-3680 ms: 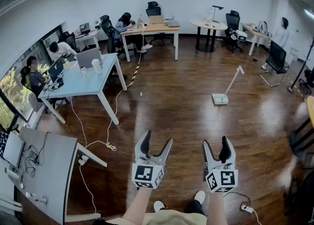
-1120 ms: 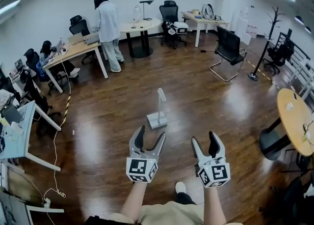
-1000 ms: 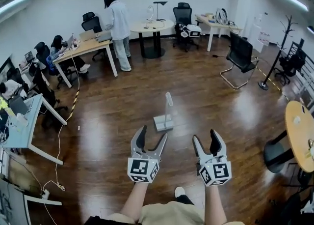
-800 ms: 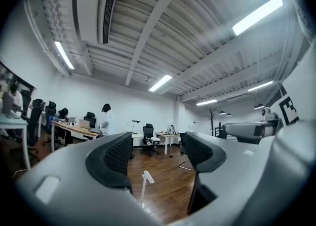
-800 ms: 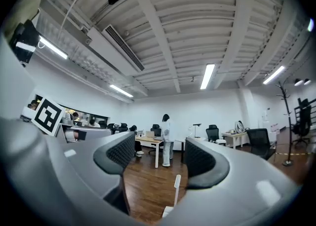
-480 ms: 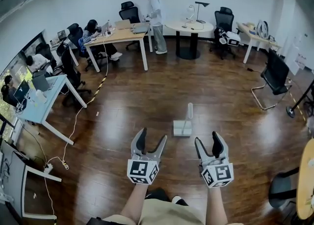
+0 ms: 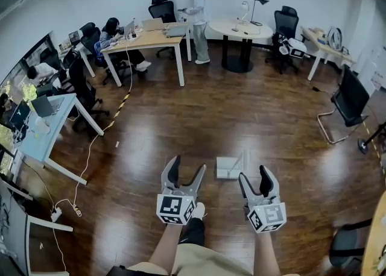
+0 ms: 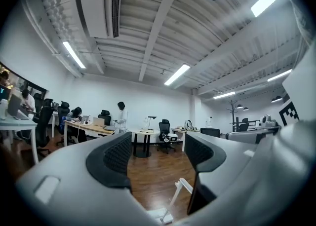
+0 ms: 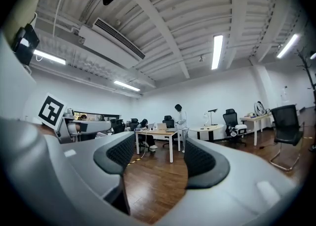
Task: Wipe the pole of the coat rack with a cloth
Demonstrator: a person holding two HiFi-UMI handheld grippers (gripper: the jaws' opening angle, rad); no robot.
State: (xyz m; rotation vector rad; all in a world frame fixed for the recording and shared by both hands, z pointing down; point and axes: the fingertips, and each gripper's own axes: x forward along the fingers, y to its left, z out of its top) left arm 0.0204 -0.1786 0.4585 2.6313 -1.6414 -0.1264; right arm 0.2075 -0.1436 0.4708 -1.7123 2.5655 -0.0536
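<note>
My left gripper [image 7: 188, 166] and right gripper [image 7: 254, 174] are held out side by side over the dark wood floor, both open with nothing between the fingers. The left gripper view shows its jaws [image 8: 158, 153] apart, and the right gripper view shows the same for its jaws [image 9: 154, 158]. The black coat rack is far off: only its foot and lower pole [image 7: 369, 137] show at the right edge of the head view. Its branched top [image 8: 233, 109] stands by the far wall in the left gripper view. No cloth is in view.
A white floor stand with a flat base [image 7: 231, 166] lies just ahead between the grippers. A black chair [image 7: 350, 103] stands right. Desks [image 7: 151, 41], a round table [image 7: 236, 28], seated people and a standing person [image 7: 193, 3] fill the back and left. A cable [image 7: 90, 148] crosses the floor.
The head view has swung and moved forward. The white stand has come close, right in front of the grippers. The coat rack has slid to the right edge. Both grippers stay open.
</note>
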